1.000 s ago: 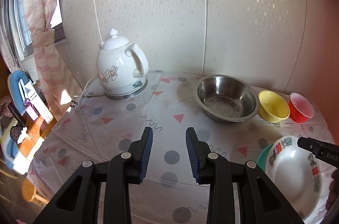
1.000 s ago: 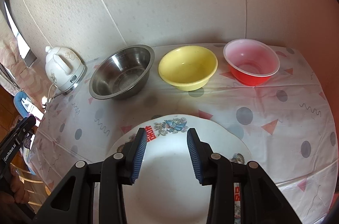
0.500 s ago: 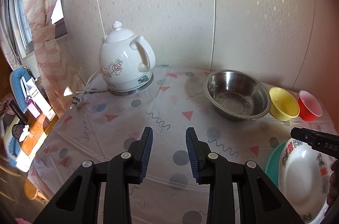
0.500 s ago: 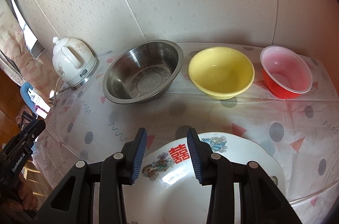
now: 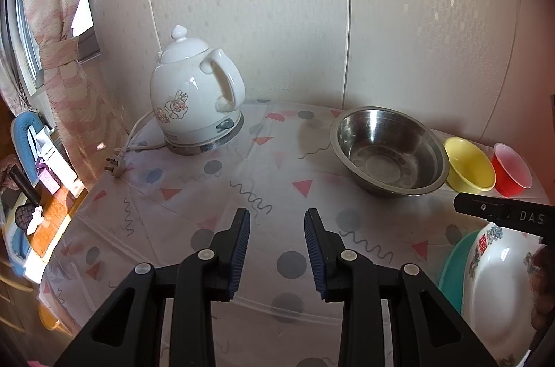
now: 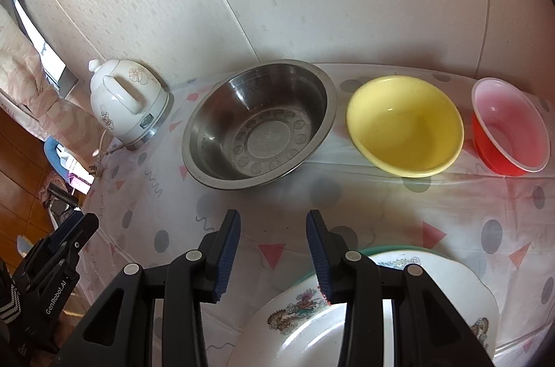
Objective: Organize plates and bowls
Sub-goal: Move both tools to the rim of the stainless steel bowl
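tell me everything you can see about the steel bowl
The steel bowl is round, wide and dull grey metal, with a rolled rim and a ring of stamped ovals around its flat base. It stands upright and empty on the patterned tablecloth, between the white kettle and the yellow bowl, touching neither.

A kettle [image 6: 126, 107], three bowls in a row stand along the wall: the largest bowl [image 6: 260, 131] right of the kettle, a middle bowl [image 6: 406, 124] next, the smallest bowl [image 6: 510, 131] rightmost. A plate [image 6: 433, 308] lies nearer, stacked on another plate [image 5: 452, 266].
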### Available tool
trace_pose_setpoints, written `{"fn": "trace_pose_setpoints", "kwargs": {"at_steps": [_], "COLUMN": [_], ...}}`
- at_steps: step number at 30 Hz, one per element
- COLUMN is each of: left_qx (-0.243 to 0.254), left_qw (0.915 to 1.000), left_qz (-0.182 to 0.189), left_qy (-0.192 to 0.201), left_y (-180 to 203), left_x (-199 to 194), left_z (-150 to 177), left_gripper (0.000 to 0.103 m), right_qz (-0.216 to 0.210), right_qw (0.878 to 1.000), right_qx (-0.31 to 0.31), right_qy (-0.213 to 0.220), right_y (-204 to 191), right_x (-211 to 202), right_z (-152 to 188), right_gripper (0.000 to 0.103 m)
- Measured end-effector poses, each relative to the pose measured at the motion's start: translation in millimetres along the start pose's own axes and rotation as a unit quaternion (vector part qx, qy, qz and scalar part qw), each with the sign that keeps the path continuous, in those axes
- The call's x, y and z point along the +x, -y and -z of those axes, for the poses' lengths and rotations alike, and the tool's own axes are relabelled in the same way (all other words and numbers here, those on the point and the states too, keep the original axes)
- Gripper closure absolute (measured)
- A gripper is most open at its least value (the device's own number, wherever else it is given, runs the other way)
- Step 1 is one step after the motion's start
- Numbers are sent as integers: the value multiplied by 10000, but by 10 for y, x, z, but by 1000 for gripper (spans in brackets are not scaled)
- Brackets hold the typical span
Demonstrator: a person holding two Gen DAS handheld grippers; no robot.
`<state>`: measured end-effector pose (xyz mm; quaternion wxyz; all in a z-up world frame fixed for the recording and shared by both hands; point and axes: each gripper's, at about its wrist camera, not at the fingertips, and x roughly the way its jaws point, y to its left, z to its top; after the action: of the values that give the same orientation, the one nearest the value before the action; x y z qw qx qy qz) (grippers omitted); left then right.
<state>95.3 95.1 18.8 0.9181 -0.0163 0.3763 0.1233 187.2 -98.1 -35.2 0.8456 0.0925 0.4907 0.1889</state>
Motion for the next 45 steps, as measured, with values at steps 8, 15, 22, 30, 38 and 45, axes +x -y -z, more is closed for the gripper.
{"fn": "trace_pose_setpoints", "kwargs": {"at_steps": [8,15,22,30,38,45], "left_qx": [86,167,326,467,614,420], "left_qw": [9999,9997,9991,9985,9976,9970], "left_qz": [-13,-18,-33,-20,-4,365], "left_qy": [-71,-186,-251,-267,-324,-537], "left_y": [6,39,83,97,135,139], "left_x": [120,270,441,608,751,928], "left_z": [-28,-43,-99,-181,-220,-302], "left_gripper": [70,70,70,70,70,65], "right_qz": [-163,-213,-212,-161,-11,175], "right_qw": [9993,9986,9971,9950,9946,9957], "right_qx": [300,440,694,954,1000,764], "right_qy": [-155,-206,-241,-254,-286,-498], "right_y": [20,18,74,159,196,213], "right_x": [181,331,445,532,681,830], "right_z": [-114,-225,-313,-389,-452,-468], "right_gripper": [63,63,61,61,61,73]}}
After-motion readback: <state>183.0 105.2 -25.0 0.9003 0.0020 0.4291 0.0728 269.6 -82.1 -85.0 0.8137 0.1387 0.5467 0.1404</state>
